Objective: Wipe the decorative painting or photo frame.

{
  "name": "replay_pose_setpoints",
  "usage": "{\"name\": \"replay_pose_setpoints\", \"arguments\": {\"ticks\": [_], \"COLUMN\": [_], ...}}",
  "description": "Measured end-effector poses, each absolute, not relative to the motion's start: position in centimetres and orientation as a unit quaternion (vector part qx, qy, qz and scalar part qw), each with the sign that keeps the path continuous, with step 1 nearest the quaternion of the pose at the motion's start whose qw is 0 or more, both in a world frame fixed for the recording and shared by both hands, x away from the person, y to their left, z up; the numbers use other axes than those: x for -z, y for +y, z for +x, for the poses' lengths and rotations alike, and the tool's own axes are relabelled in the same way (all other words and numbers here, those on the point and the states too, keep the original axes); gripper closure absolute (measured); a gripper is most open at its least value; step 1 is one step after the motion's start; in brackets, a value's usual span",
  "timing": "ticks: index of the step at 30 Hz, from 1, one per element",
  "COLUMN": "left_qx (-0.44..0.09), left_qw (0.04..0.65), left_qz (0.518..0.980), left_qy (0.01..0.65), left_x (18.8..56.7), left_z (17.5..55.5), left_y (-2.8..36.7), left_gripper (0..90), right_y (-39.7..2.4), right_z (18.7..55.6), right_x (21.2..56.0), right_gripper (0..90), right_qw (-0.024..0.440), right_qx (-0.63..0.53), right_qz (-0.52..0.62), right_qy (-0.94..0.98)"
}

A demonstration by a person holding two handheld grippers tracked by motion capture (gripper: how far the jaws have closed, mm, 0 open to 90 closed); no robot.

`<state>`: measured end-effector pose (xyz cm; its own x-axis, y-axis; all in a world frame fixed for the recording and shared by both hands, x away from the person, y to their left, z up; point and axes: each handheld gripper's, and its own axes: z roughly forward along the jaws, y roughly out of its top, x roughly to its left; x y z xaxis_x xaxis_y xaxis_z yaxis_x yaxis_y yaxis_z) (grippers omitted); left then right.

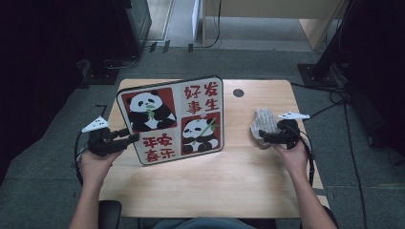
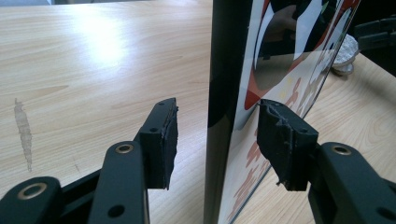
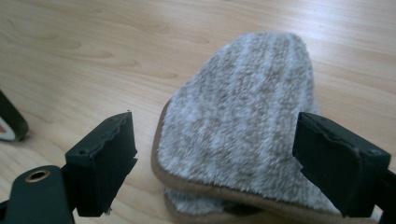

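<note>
Standing on edge mid-tabletop [image 1: 200,181], the panda board [image 1: 172,119] sits loose between the spread left gripper [image 2: 215,140] pads, so it's best re-pinched squarely. The fuzzy slipper [image 3: 243,135], right of it, gets straddled by the right gripper [image 3: 215,168], spread wide.

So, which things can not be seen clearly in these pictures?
- Panda board: its back face is turned away in the high view; the left gripper view cuts off its top and bottom.
- Grey fuzzy slippers: the lower one is covered by the upper in the right gripper view.
- Left gripper: jaws straddle the board's edge; contact on the right pad is unclear.
</note>
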<state>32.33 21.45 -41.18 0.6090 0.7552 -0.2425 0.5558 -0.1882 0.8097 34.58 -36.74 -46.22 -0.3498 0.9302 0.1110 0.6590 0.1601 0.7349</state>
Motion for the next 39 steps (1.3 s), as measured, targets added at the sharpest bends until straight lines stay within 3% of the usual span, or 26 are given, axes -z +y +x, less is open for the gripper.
{"name": "replay_pose_setpoints", "arguments": {"ticks": [13, 39], "left_qx": [-0.111, -0.136], "left_qw": [0.477, 0.439], "left_qz": [0.764, 0.778], "left_qy": [0.420, 0.427], "left_x": [41.2, 43.4], "left_z": [31.3, 31.3], "left_y": [22.7, 24.8], "left_gripper": [41.4, 45.1], "right_y": [-36.7, -37.0], "right_z": [32.8, 30.3], "right_x": [46.6, 46.5], "right_gripper": [16.4, 26.9], "right_qw": [0.174, 0.176], "right_qx": [-0.360, -0.374], "right_qz": [0.533, 0.515], "right_qy": [0.746, 0.751]}}
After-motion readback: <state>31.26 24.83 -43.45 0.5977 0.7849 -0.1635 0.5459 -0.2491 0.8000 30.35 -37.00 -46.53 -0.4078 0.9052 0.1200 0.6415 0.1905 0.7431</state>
